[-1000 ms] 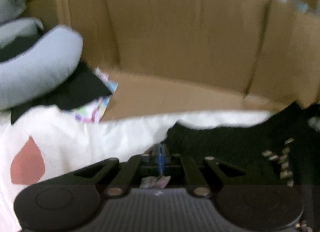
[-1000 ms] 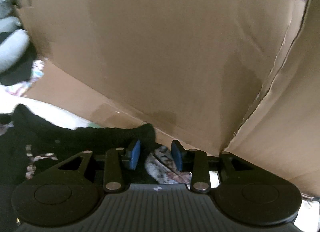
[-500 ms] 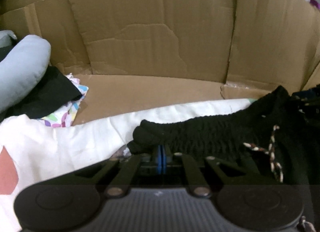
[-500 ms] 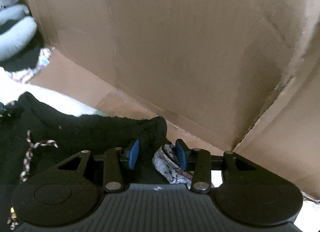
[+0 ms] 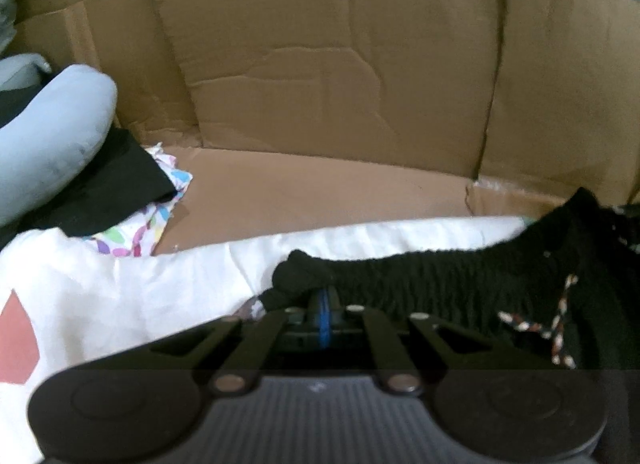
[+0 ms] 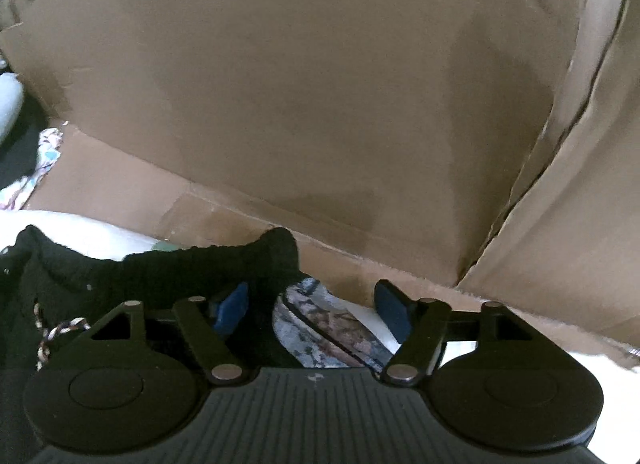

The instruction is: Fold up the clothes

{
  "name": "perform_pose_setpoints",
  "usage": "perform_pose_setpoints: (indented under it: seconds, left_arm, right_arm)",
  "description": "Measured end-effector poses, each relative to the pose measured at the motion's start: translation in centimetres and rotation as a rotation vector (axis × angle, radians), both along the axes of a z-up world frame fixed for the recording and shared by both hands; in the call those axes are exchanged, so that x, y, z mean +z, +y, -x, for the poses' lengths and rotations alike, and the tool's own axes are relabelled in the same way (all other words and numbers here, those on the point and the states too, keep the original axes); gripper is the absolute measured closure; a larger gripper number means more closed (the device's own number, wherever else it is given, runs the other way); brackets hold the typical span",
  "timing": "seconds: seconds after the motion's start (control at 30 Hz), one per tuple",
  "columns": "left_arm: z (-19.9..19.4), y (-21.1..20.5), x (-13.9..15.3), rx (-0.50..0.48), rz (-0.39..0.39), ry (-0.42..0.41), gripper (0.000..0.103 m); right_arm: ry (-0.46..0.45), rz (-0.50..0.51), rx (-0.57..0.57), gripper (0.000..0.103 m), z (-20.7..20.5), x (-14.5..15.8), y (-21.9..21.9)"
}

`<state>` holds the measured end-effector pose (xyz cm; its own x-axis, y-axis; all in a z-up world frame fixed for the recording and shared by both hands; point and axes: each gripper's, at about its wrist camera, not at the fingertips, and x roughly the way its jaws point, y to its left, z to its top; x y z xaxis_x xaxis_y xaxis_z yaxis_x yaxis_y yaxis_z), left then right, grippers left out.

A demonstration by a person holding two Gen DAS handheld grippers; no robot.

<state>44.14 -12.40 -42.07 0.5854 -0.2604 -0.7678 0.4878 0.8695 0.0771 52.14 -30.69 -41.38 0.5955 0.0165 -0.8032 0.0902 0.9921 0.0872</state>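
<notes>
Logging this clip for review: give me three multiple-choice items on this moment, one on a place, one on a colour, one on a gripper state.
1. Where does the black knit garment lie?
A. on the white cloth
B. hung over the cardboard wall
C. on the grey cushion

2. What colour are the pads on the fingers?
A. red
B. blue
C. yellow

3. How is the left gripper?
A. wide open, empty
B. out of view
C. shut on the garment's edge

Key: 1 A, white cloth shows beneath it; 2 B, both pads are blue; 3 C, its pads meet under the knit edge.
</notes>
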Motion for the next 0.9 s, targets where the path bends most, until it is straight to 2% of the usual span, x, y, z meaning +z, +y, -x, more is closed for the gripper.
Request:
perform_pose_setpoints:
  seconds: [0.17, 0.27, 0.33, 0.4, 0.63, 0.73, 0.9]
  left_arm:
    - [1.2, 2.3, 2.2, 0.031, 0.074, -0.017, 0.099]
    - [2.5, 2.1, 2.5, -0.014, 0.104, -0.009, 0.099]
    - [3.4, 2.0, 2.7, -0.045, 0.124, -0.002, 0.098]
    - [4.4, 1.3, 2.3, -0.083, 0.126, 0.008, 0.095]
    - [6.6, -1.2, 0.2, -0.160, 0.090, 0.024, 0.095]
    - [6.4, -1.9, -0.8, -0.148, 0.062, 0.040, 0.095]
    - [5.8, -2.2, -1.6, -0.115, 0.066, 0.050, 0.096]
  right_arm:
    - [-0.063, -0.025, 0.008, 0.039, 1.9, 2.9, -0.6]
    - [-0.104, -0.042, 0.038, 0.040, 3.3, 4.3, -0.5]
    - [-0.122, -0.056, 0.079, 0.051, 4.1, 4.6, 0.0]
    - [-0.112, -0.067, 0.134, 0.053, 4.6, 4.0, 1.3]
    - [-0.074, -0.045, 0.267, 0.053, 5.4, 1.6, 6.1]
    - [-0.061, -0.011, 0.280, 0.053, 4.8, 1.0, 7.2]
    - [-0.033, -0.009, 0.254, 0.053, 3.6, -0.1, 7.3]
